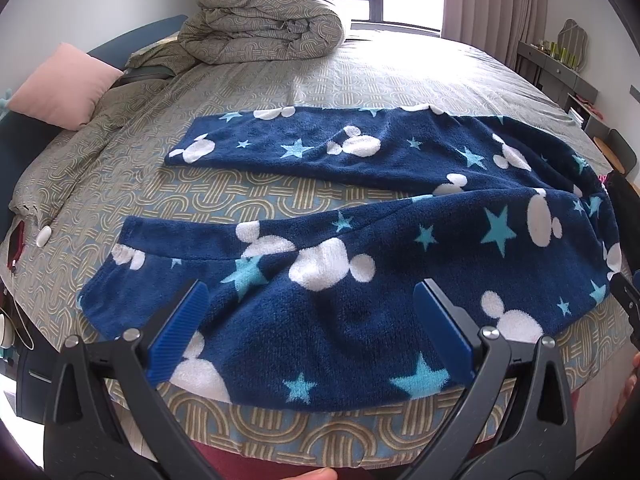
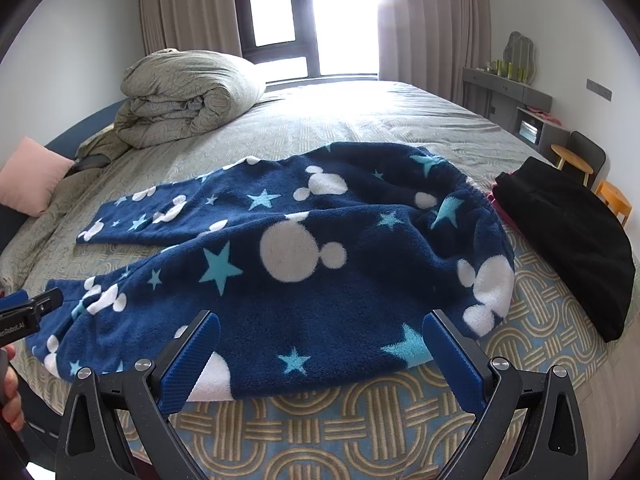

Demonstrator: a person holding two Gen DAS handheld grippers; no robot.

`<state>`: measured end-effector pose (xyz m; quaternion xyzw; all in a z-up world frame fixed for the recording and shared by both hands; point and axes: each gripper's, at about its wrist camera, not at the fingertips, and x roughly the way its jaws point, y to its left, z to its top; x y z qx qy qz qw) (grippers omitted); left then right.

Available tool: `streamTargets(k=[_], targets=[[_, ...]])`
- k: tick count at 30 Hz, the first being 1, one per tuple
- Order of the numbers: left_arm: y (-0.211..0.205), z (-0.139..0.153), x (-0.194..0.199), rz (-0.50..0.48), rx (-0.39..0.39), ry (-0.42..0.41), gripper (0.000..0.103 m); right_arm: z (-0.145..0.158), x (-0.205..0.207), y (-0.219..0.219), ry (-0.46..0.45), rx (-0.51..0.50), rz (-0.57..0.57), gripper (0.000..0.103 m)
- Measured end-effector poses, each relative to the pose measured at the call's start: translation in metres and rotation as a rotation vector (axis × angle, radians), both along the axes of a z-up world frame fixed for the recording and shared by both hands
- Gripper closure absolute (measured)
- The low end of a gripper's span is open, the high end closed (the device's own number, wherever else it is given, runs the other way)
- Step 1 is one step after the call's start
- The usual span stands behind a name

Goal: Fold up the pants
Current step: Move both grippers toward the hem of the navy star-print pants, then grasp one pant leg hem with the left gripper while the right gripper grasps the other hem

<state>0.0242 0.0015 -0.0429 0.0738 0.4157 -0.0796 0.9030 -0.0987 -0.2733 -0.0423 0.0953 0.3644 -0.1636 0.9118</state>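
On the bed (image 1: 360,80), the pants (image 1: 360,216) lie spread flat near the front edge, navy fleece dotted with white mouse heads and pale blue stars, both legs running off to the left with a wedge of patterned sheet showing between them, the waist end bunched up to the right. Left gripper (image 1: 312,320) hovers low over the near leg, blue pads wide apart, nothing between them, and whether they touch the fleece is hard to say. Right gripper (image 2: 320,352) sits just in front of the seat of the pants, jaws likewise spread wide and holding nothing, with the near hem of the fabric lying between its fingers. Over at the head of the bed there's a rolled duvet (image 1: 268,20) and a pink pillow (image 1: 60,84) to the left of it. Beside the waist, on the right, a black garment (image 2: 568,240) lies on the bed, just apart from the pants
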Motion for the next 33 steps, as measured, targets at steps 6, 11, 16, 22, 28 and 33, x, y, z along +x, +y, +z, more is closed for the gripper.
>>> streamTargets(k=[6,11,16,22,28,33], targets=[[0.000,0.000,0.000,-0.001,-0.007,-0.003,0.001,0.000,0.000,0.000,-0.001,0.001,-0.001,0.000],[0.001,0.000,0.000,0.000,-0.005,0.002,0.001,-0.001,0.000,0.000,0.000,0.001,-0.001,0.000],[0.004,-0.002,-0.002,-0.011,-0.017,0.012,0.001,-0.003,-0.001,-0.002,0.004,0.027,0.006,0.000],[0.020,-0.011,0.000,0.003,-0.024,0.031,0.001,-0.007,-0.004,-0.013,0.019,0.076,-0.021,0.001],[0.083,-0.024,0.008,0.114,-0.088,0.100,0.001,-0.015,-0.021,-0.057,0.036,0.190,-0.126,0.021],[0.150,-0.037,0.013,0.296,-0.158,0.168,0.005,-0.046,-0.041,-0.110,0.043,0.503,-0.262,0.041]])
